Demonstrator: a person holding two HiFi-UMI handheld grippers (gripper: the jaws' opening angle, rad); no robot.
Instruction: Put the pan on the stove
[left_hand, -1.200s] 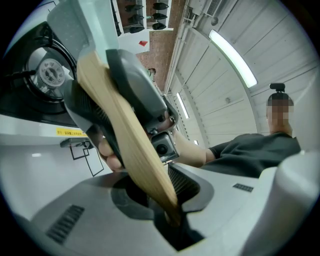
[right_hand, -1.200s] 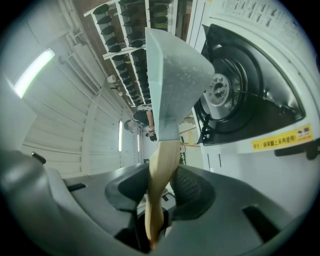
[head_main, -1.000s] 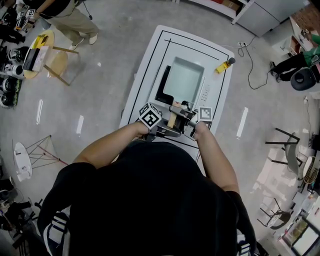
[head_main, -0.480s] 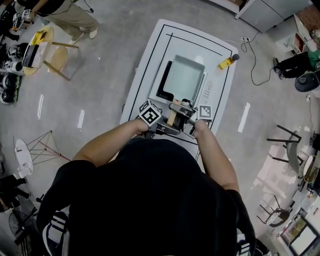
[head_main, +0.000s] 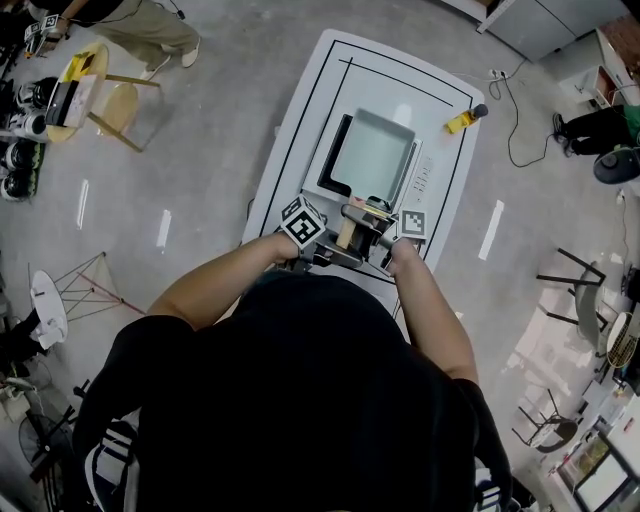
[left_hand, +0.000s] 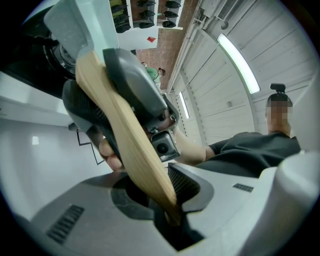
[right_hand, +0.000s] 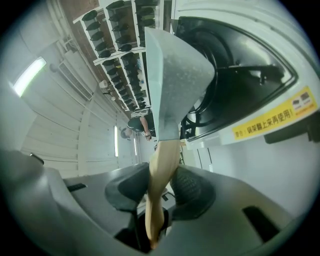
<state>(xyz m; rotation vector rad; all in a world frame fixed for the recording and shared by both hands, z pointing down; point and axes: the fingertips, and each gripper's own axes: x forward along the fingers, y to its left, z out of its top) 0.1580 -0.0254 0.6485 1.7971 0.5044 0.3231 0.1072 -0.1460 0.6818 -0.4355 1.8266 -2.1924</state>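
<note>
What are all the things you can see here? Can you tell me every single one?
Table: 1, white with black lines, middle of the floor.
Stove: 1, black, on the table, mostly covered by the pan.
Pan: 1, pale grey-green, square, over the stove.
Handle: 1, light wood, on the pan, pointing at the person.
Yellow tool: 1, dark tip, table's far right corner.
Cable: 1, black, floor right of the table.
Wooden chair: 1, floor, upper left.
Other person: 1, tan trousers, top left edge.
Left gripper: 1, grey, shut on the handle.
Right gripper: 1, grey, shut on the handle.
</note>
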